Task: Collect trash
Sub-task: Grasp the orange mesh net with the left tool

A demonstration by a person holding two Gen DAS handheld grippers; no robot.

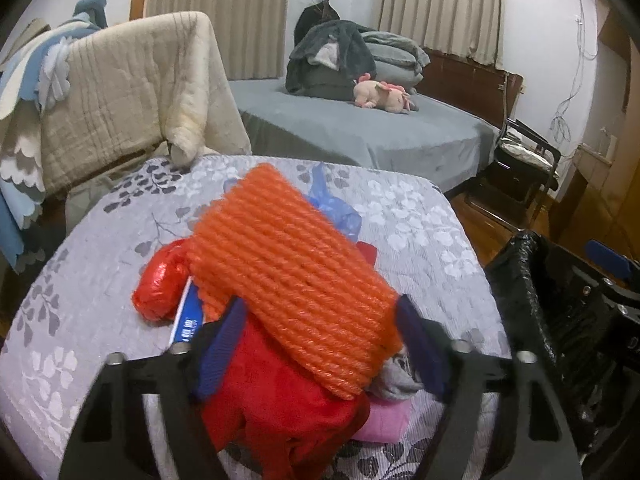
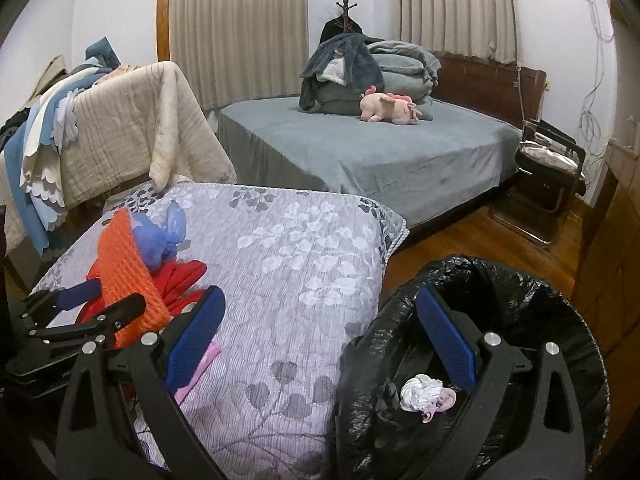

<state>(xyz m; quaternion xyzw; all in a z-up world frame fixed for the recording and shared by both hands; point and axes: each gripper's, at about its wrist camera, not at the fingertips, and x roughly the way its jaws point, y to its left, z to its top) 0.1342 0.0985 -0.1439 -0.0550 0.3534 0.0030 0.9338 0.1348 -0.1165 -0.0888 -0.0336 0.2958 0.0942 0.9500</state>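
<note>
My left gripper is shut on an orange foam net sleeve and holds it over a pile on the floral quilt. The pile holds a red cloth, a red crumpled bag, a blue plastic bag, a white and blue packet and a pink piece. My right gripper is open and empty over the near rim of a black-lined trash bin. A white crumpled wad lies inside the bin. The sleeve and left gripper also show at the left of the right wrist view.
A grey bed with folded blankets and a pink plush toy stands behind. A beige quilt hangs over a rack at the left. A black chair stands at the right on the wooden floor.
</note>
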